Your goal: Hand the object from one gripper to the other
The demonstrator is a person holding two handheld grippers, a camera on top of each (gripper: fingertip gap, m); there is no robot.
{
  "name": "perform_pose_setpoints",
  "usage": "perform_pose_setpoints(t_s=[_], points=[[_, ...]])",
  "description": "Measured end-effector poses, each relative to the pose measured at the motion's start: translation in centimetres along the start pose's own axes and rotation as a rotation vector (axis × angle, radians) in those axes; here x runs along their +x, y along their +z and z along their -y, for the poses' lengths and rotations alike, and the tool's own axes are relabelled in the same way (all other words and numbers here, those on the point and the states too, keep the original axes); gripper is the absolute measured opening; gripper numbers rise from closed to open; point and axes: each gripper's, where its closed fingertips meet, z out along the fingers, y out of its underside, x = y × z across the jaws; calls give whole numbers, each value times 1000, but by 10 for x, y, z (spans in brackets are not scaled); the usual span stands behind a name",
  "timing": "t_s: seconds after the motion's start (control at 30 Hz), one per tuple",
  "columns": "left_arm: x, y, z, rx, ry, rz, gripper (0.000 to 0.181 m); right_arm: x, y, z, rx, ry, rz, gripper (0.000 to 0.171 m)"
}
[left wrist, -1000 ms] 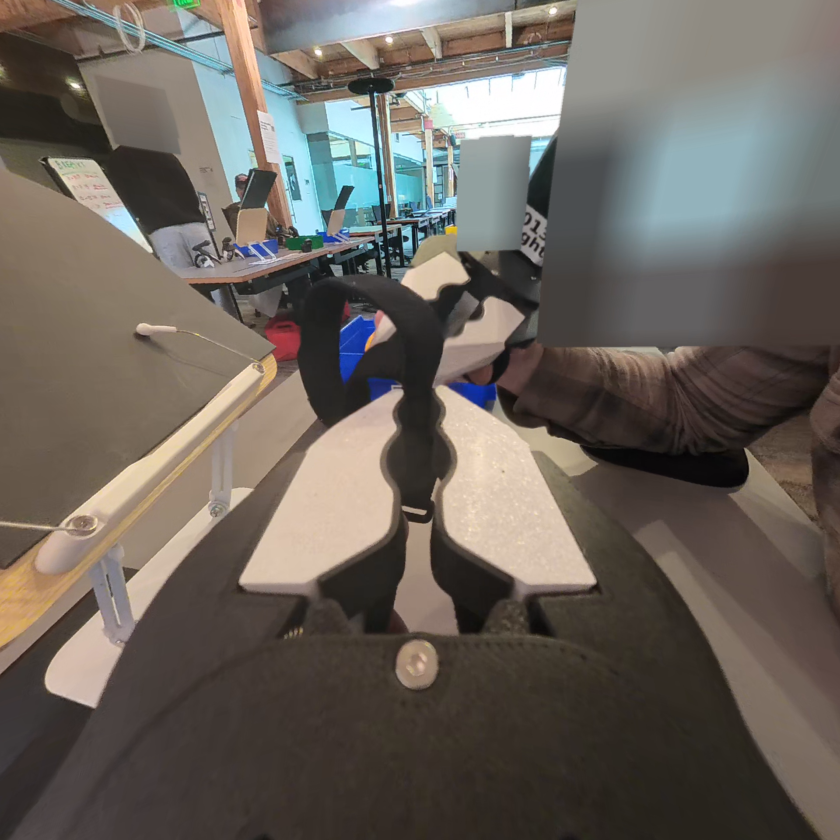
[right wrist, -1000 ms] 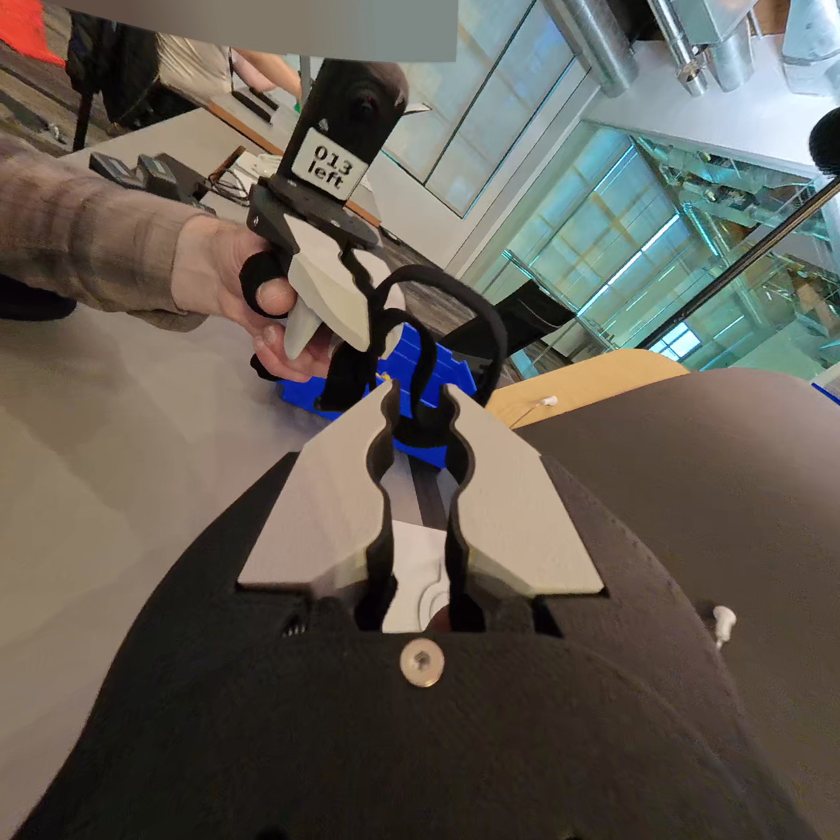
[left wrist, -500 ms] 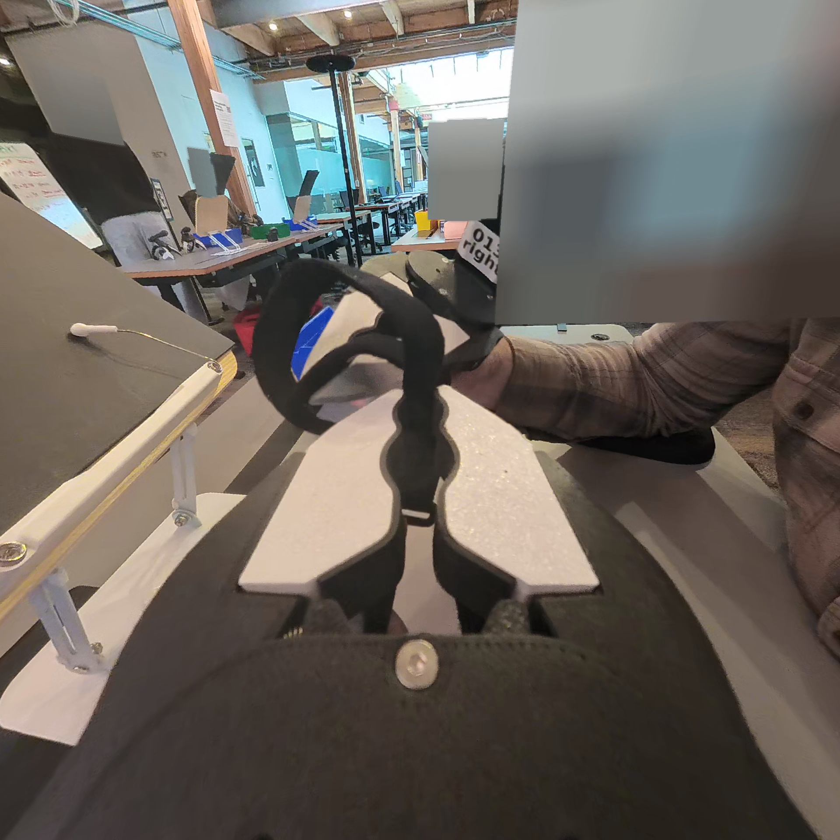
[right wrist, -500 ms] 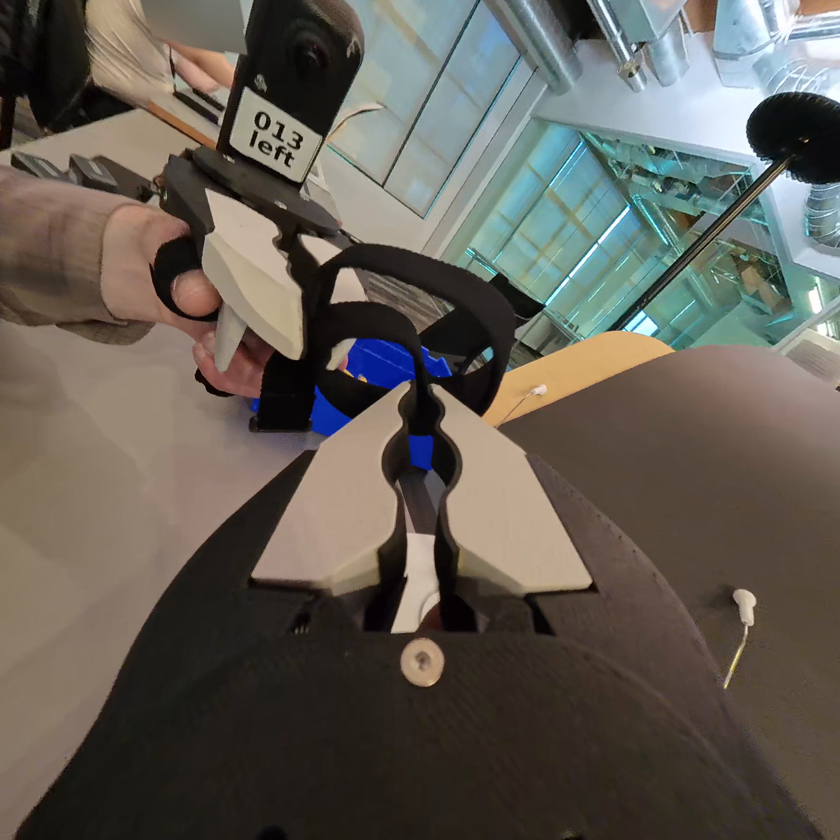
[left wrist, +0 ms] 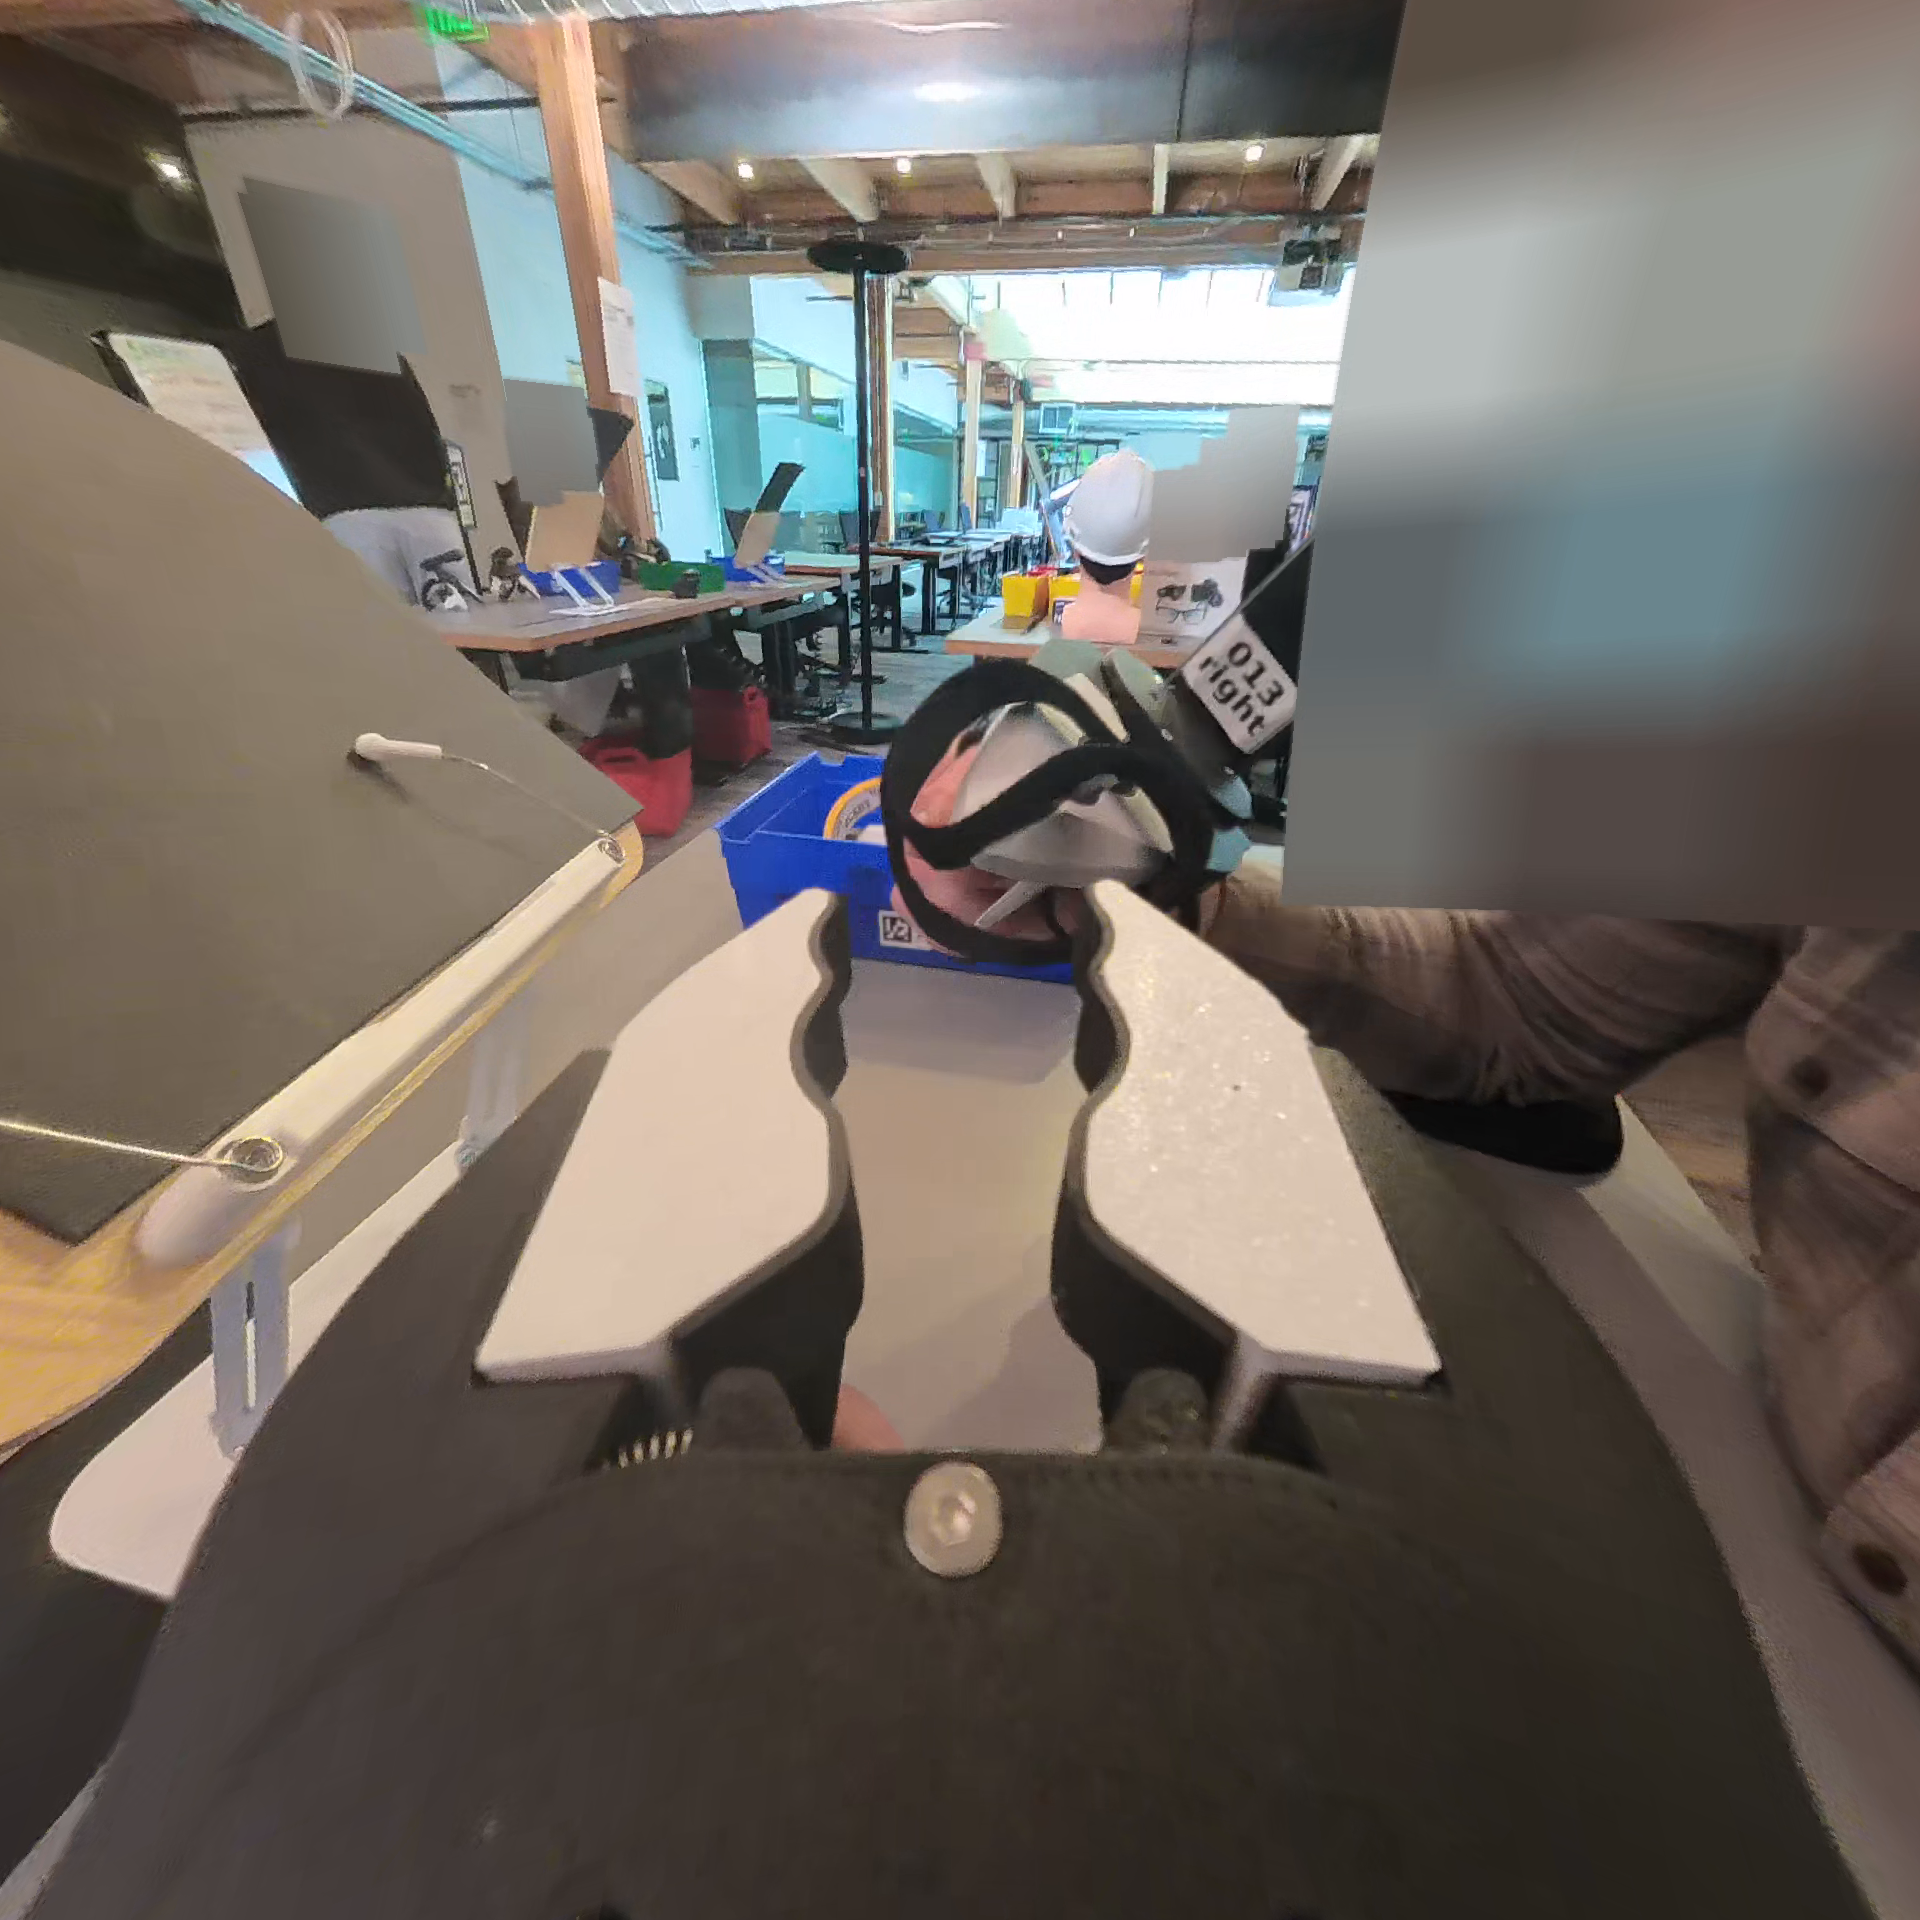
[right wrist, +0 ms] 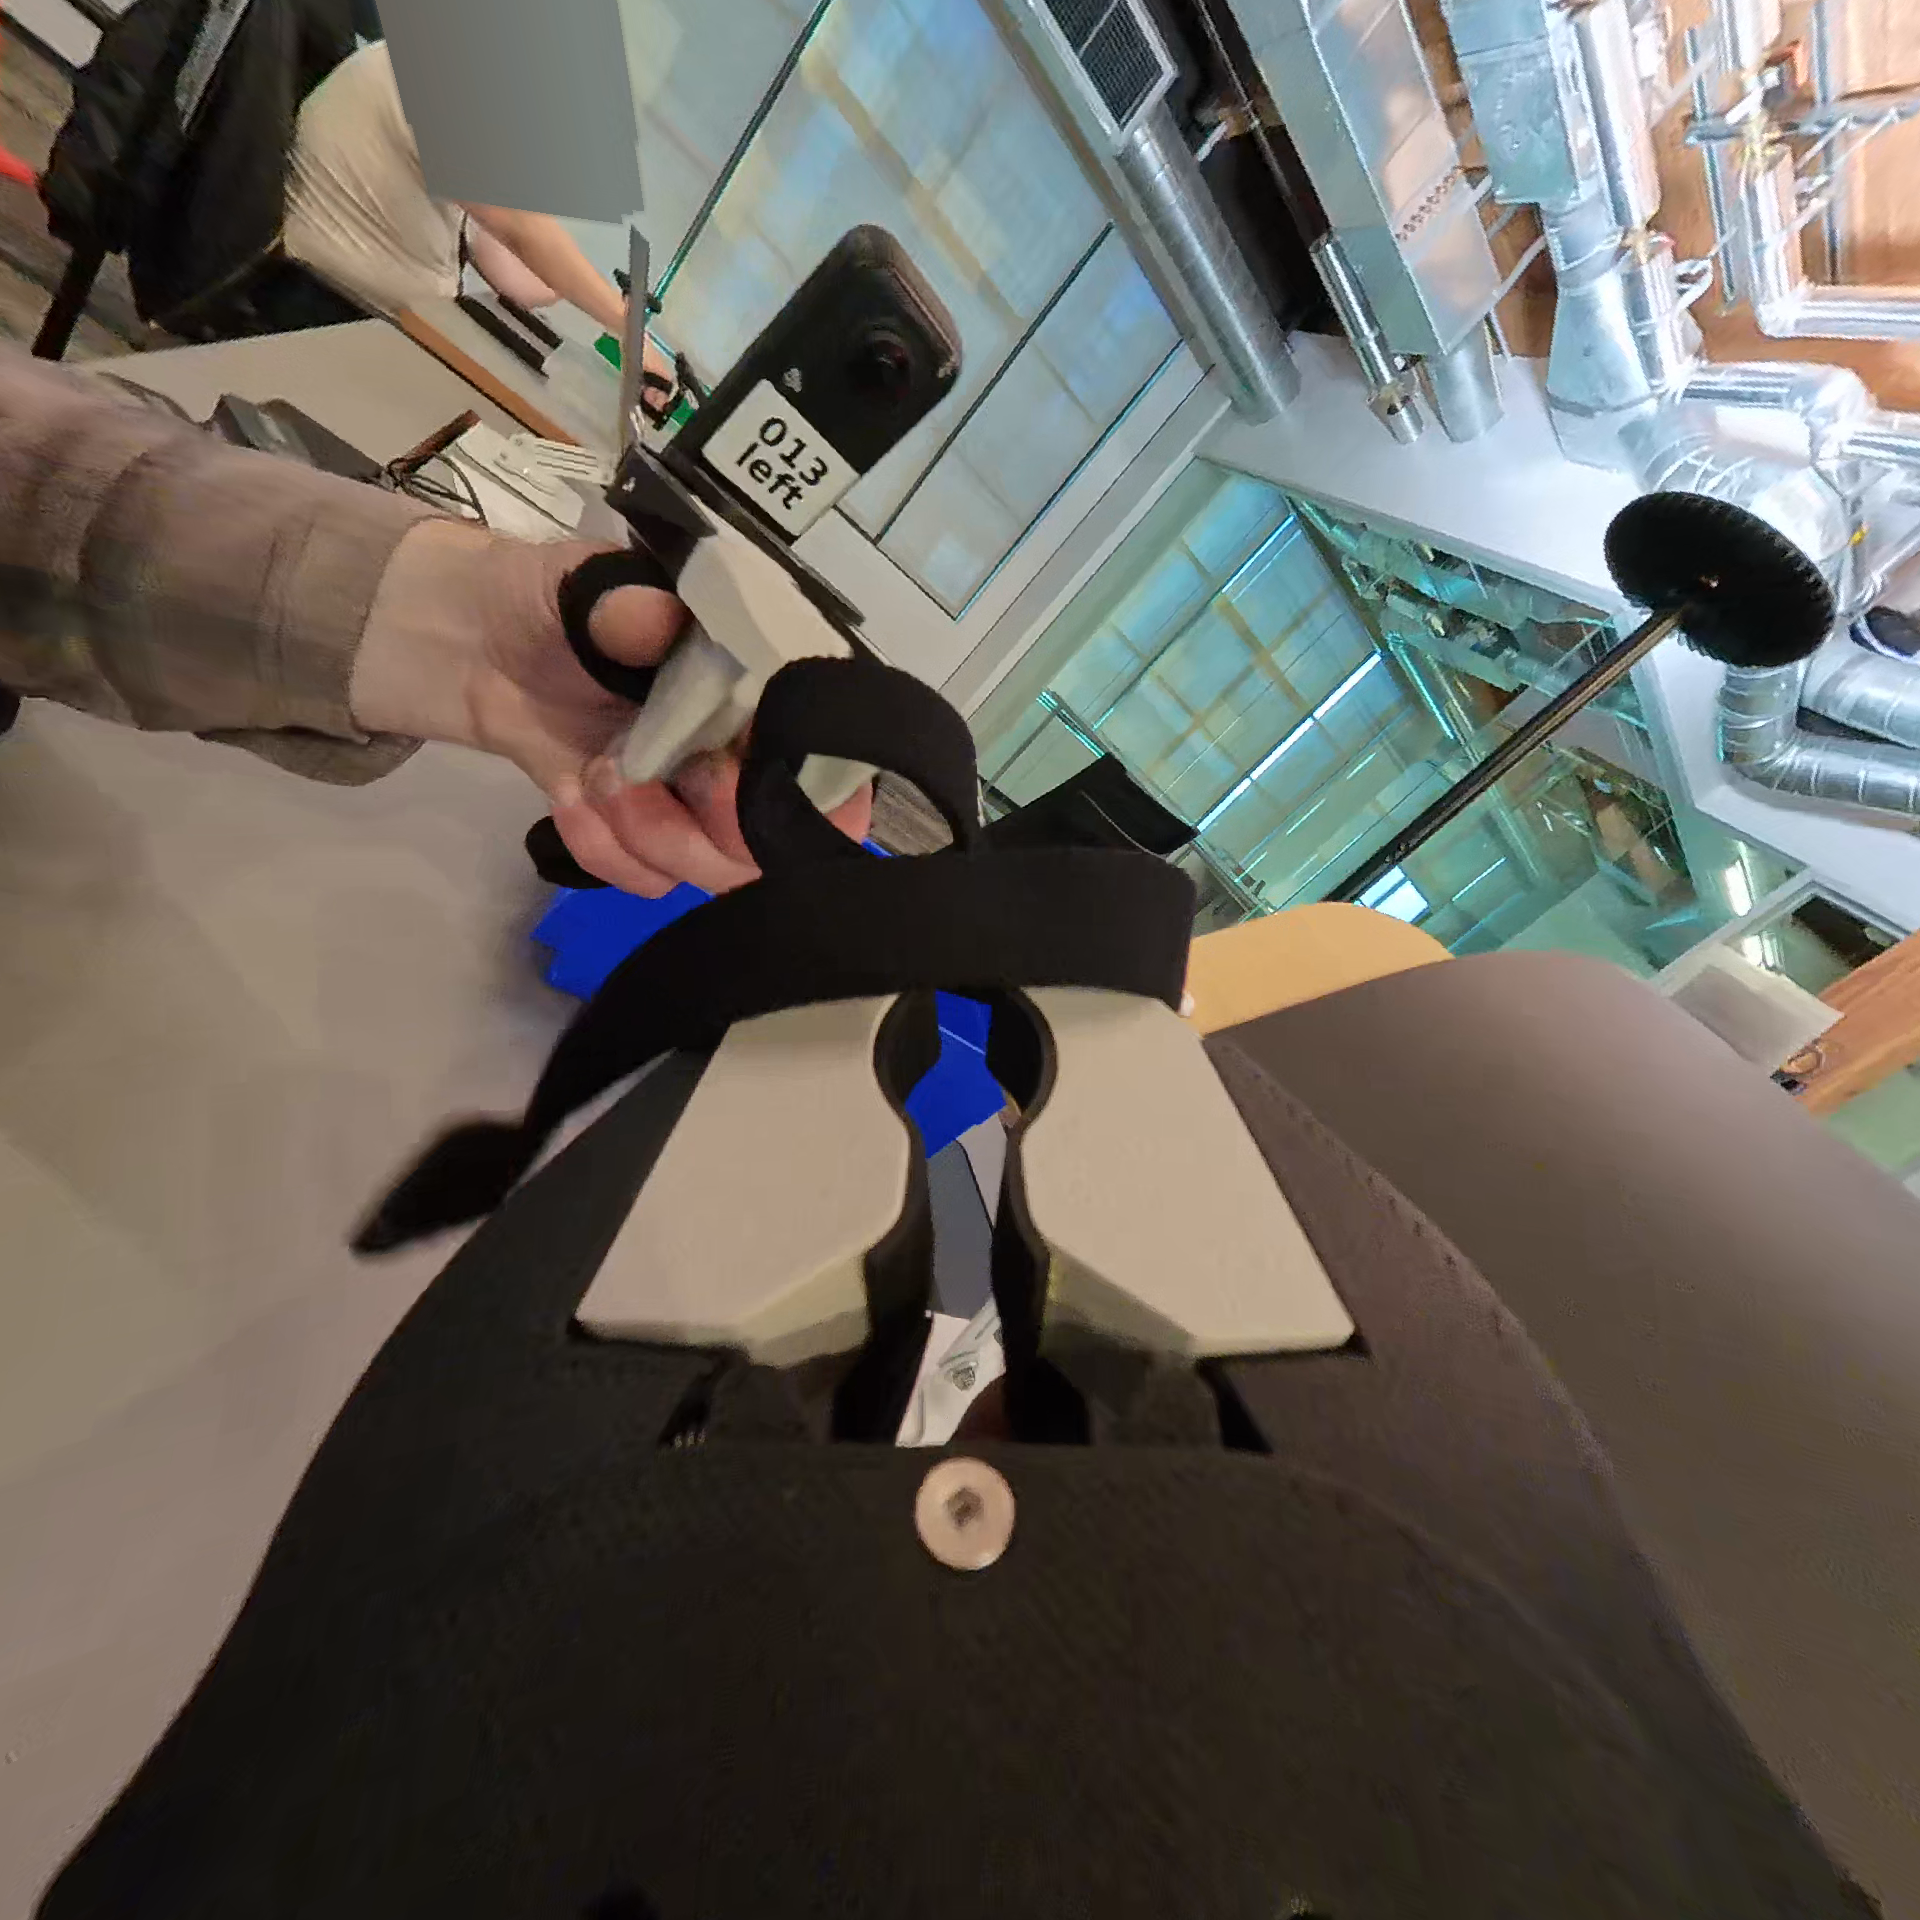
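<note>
1 black strap [right wrist: 914, 914] hangs pinched in the right gripper [right wrist: 961, 1013]; at 12 o'clock, the left gripper [left wrist: 961, 935] gapes wide.

A looped black fabric strap [right wrist: 883, 914] hangs pinched, its loose end dangling.

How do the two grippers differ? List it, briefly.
1. The left gripper has its fingers spread wide; the right gripper has its fingertips closed.
2. The left gripper holds nothing; the right gripper pinches a black strap at its tips.
Shared: both have pale grey fingers on black bodies and are hand-held.
</note>
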Motion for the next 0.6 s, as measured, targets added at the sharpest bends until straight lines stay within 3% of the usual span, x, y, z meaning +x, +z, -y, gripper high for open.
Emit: perform_pose_setpoints(t_s=[0.4, 0.47, 0.6], points=[[14, 17, -26, -97, -42, -66, 17, -23, 7, 6, -9, -141, 52, 0], [10, 19, -29, -105, -25, -32, 5, -25, 7, 8, -4, -142, 61, 0], [4, 18, -29, -99, 3, 8, 2, -29, 9, 10, -5, -149, 61, 0]])
